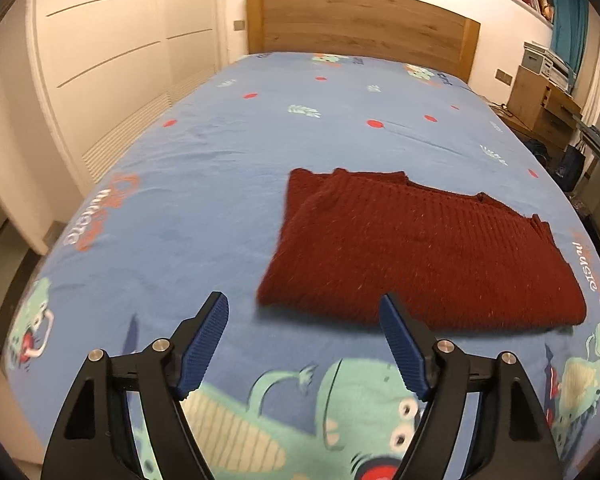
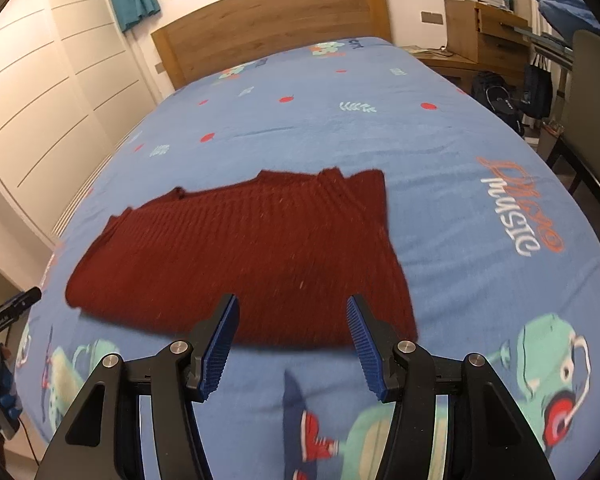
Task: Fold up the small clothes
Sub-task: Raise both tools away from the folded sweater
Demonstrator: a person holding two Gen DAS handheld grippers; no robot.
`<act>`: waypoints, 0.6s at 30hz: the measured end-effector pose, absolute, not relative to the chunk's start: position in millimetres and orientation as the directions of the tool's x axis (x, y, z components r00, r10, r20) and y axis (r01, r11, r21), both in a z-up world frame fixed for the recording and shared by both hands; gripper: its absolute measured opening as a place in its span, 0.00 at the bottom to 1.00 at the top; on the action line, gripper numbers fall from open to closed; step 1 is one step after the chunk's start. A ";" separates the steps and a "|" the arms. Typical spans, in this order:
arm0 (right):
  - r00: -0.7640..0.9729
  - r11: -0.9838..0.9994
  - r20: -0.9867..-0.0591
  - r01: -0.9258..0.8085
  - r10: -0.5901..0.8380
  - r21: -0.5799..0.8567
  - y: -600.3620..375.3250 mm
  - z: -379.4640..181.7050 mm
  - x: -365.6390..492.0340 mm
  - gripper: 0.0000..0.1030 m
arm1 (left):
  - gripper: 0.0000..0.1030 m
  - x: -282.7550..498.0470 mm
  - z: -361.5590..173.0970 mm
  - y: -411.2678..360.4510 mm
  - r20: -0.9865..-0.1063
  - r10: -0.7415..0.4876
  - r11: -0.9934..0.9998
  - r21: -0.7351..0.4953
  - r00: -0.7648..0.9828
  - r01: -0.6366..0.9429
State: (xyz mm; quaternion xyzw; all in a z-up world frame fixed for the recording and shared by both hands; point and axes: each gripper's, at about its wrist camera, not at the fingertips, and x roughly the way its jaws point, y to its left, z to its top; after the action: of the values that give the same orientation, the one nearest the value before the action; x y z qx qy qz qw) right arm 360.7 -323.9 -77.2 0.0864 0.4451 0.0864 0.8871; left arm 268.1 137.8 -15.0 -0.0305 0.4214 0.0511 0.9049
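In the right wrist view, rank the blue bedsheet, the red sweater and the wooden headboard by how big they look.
1. Blue bedsheet
2. Red sweater
3. Wooden headboard, though it stands farthest from the camera, so its true size is unsure.

The supporting surface is a bed (image 1: pixel 228 168) covered with a light-blue printed sheet (image 1: pixel 204 208). The sheet pattern comprises red dots, pale leaf sprigs, cartoon monster figures near the front edge, and lettering near both side edges. A wooden headboard (image 1: pixel 360 24) stands at the far end of the bed. One item lies directly on the sheet: a dark-red ribbed knit sweater (image 1: pixel 420 260), folded into a flat, roughly rectangular stack, located toward the front edge. The sheet around it is mostly smooth, with faint creases.
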 end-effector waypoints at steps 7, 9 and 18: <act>0.583 0.967 -0.776 -0.071 0.240 0.246 -316.3 -72.9 317.4 0.57 | 0.74 226.0 3.1 132.9 -0.738 0.098 0.992 0.018 0.667 -0.125; 0.586 0.967 -0.775 -0.068 0.239 0.246 -314.2 -70.5 307.1 0.57 | 0.75 216.6 8.6 131.9 -0.729 0.098 0.992 0.017 0.677 -0.126; 0.617 0.969 -0.754 -0.060 0.225 0.240 -310.4 -50.9 262.8 0.58 | 0.81 170.6 27.5 127.6 -0.682 0.112 0.991 0.024 0.722 -0.131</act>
State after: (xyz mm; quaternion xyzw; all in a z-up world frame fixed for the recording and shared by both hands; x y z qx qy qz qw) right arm 262.8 -310.4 -50.9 0.0959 0.4301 0.0796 0.8941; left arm 170.6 127.6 27.5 -0.0130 0.3667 0.0656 0.9279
